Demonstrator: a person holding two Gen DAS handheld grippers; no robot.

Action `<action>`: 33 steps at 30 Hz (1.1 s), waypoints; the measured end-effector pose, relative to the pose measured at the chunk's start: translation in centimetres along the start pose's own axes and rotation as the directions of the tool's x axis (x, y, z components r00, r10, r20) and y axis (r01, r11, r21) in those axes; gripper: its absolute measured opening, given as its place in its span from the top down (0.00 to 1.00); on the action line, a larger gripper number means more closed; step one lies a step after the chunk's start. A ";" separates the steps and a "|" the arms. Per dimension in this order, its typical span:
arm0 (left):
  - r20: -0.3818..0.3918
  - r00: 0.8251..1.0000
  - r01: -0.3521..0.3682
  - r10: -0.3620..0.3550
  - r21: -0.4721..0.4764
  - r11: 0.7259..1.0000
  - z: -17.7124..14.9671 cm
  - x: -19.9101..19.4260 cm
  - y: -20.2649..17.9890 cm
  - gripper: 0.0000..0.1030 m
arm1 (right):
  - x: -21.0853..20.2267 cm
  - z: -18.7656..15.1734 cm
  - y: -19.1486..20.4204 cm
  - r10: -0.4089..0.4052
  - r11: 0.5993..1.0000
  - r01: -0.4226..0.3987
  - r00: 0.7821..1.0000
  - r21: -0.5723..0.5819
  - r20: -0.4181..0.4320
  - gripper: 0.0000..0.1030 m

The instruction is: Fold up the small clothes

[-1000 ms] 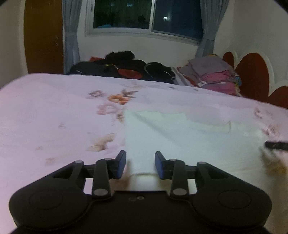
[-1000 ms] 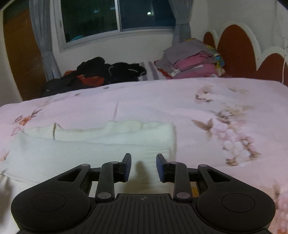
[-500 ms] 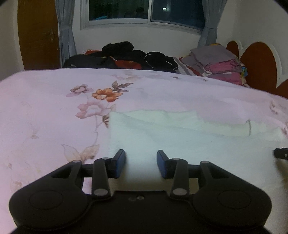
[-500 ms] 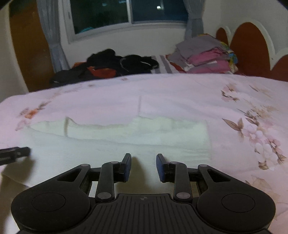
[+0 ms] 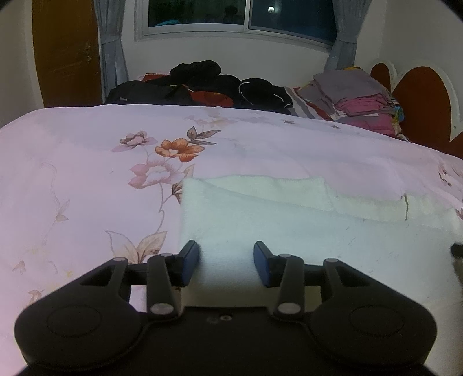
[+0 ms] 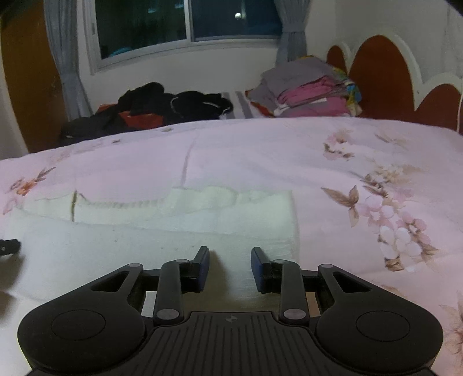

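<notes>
Hovering low over the bed, the left gripper (image 5: 226, 261) has its jaws spread wide with nothing between the blue pads (image 5: 189, 260) but the near edge of the white cloth (image 5: 289, 228). The cloth's left border runs just ahead of the left-hand jaw, and the rest of it stretches off to the right of the jaws. Over on the other side, the right gripper (image 6: 230, 267) is parted just the same, pads empty, the cloth's (image 6: 162, 240) near right corner lying just beyond the right-hand jaw. From here the cloth spreads away to the left of the jaws, flat on the pink floral bedspread (image 6: 260, 156). A dark fingertip of the left gripper pokes in at the far left edge of the right wrist view, over the cloth.

Ahead of both sets of jaws, the far edge of the cloth shows a doubled-over band, a cream strip with a thin dark mark across it. Beyond that, open bedspread (image 5: 86, 173) with an orange flower print ahead-left of the left jaws. At the far side, a heap of dark clothes (image 5: 208, 86) sits ahead, a stack of folded laundry (image 5: 358, 101) ahead-right, a red scalloped headboard (image 6: 382, 75) to the right, and a window (image 6: 185, 20) with curtains behind.
</notes>
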State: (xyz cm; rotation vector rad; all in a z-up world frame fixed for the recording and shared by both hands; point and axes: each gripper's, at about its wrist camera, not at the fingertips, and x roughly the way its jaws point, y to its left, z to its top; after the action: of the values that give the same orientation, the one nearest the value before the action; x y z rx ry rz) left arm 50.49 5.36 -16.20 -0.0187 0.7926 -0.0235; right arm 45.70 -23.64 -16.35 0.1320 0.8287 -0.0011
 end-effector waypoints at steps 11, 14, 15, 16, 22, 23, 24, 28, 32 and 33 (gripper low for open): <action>0.013 1.000 0.004 -0.005 0.036 0.999 1.4 0.6 -1.9 0.56 | -0.5 1.1 0.9 0.034 0.999 -0.034 0.999 0.008 0.030 0.70; 0.004 1.000 -0.012 0.012 0.026 1.000 1.8 1.8 -1.9 0.56 | -0.2 1.3 1.6 0.048 0.999 -0.048 0.998 0.000 0.032 0.70; 0.003 1.000 -0.021 0.021 0.025 0.999 1.9 2.2 -1.9 0.56 | -0.1 1.4 1.8 0.059 0.998 -0.059 0.998 -0.001 0.033 0.70; 0.004 0.999 -0.032 0.032 0.029 0.999 1.9 2.5 -1.9 0.55 | -0.1 1.4 2.1 0.066 0.998 -0.066 0.997 -0.008 0.033 0.70; 0.000 0.999 -0.053 0.053 0.030 0.998 1.8 3.5 -1.0 0.47 | 1.2 1.3 2.8 0.036 0.996 -0.034 0.999 -0.078 0.016 0.70; -0.002 0.999 -0.051 0.051 0.030 0.998 1.8 3.5 -1.0 0.47 | 1.7 1.2 2.3 0.011 0.997 -0.010 1.000 -0.081 0.008 0.70; -0.004 0.999 -0.049 0.049 0.028 0.998 1.9 3.5 -0.9 0.47 | 2.0 1.0 1.6 -0.007 0.997 0.008 1.000 -0.077 0.008 0.70; -0.018 0.999 -0.034 0.034 -0.005 0.999 2.1 3.6 -0.4 0.47 | 1.7 1.2 -0.4 -0.048 0.999 0.048 0.999 -0.024 0.013 0.70; -0.031 0.999 -0.042 0.042 -0.002 0.999 2.2 3.1 -0.6 0.47 | 0.7 0.4 -0.7 -0.039 0.998 0.039 0.999 -0.042 -0.003 0.70; -0.031 0.999 -0.044 0.044 0.002 0.999 2.2 2.9 -0.6 0.47 | 0.4 0.4 -0.6 -0.045 0.997 0.045 0.999 -0.057 0.002 0.70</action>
State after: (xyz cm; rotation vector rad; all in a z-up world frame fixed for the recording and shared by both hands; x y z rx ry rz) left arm 54.06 4.69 -16.73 0.0001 0.8234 0.0178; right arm 46.22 -24.25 -16.48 0.0598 0.8303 -0.0202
